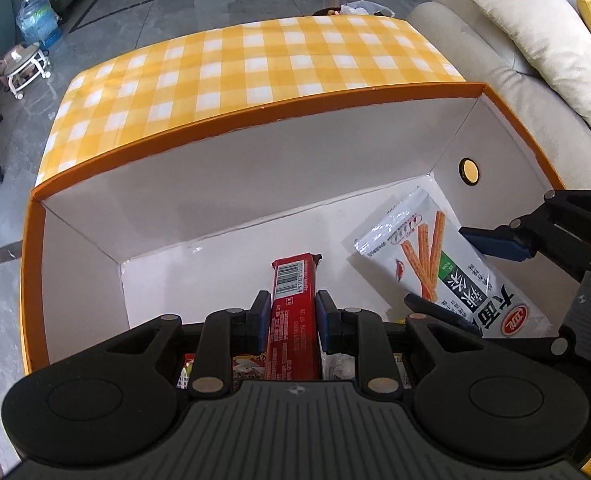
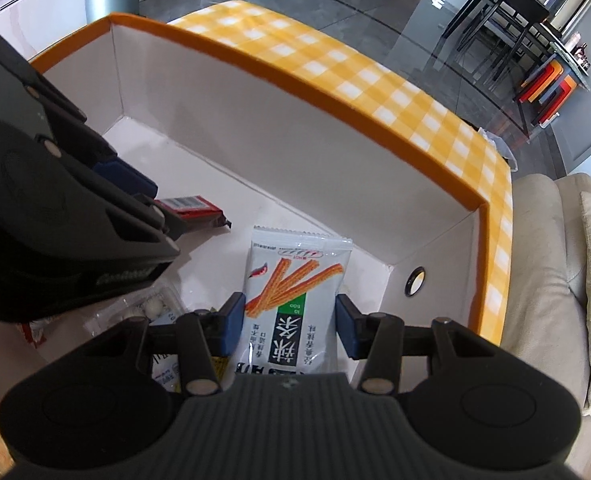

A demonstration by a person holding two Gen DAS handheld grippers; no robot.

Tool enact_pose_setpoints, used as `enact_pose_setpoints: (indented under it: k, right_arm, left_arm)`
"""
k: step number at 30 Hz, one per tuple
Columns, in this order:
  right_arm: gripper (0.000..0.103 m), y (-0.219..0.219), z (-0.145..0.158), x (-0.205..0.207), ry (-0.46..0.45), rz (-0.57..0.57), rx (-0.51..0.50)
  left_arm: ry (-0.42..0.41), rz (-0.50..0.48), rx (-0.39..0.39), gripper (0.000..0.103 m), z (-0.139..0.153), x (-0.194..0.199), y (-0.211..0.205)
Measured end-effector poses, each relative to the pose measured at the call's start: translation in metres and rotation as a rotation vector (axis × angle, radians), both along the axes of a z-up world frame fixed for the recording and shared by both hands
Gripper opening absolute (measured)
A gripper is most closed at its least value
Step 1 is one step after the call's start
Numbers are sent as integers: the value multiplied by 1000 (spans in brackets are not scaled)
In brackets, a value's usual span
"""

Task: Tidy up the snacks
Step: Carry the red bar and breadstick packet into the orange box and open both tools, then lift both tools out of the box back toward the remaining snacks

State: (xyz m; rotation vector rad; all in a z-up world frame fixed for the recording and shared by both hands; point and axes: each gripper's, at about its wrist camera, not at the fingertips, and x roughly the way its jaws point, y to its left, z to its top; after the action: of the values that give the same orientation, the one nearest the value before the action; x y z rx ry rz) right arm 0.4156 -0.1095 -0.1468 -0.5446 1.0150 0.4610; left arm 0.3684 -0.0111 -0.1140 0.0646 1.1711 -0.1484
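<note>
I take the orange-rimmed box as my reference; it stands on the table, which carries a yellow-and-white checked cloth. A beige sofa with a cushion lies beyond the box's right end.

Both tongs reach down into the box. My left tongs are closed to their narrowest and clamp the red snack bar between the blue pads; the bar points toward the box's far wall, with its tip close to the white box floor. My right tongs stand at a middle width with the white spicy-strip packet between the pads; both pads bear on the packet's edges. The packet's far end lies toward the box's right-end wall, near the round hole in that wall.

The left tongs sit just beside the packet and crowd the box's left portion in the right wrist view. More wrapped snacks lie at the box's near side, partly hidden.

The bar shows a white barcode label. The packet bears large Chinese characters, a red oval logo and pictured orange strips; the smaller print is unreadable.
</note>
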Motion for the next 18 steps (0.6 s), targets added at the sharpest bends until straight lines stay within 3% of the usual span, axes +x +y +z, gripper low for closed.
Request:
enact_pose_setpoints:
  k: [10, 18]
  right_arm:
    - [48, -2, 2, -1, 8, -2, 5]
    - [68, -7, 13, -14, -38, -6, 7]
  left_arm:
    - [3, 9, -19, 29, 0, -2, 2]
    - [-49, 25, -1, 62, 14, -18, 2]
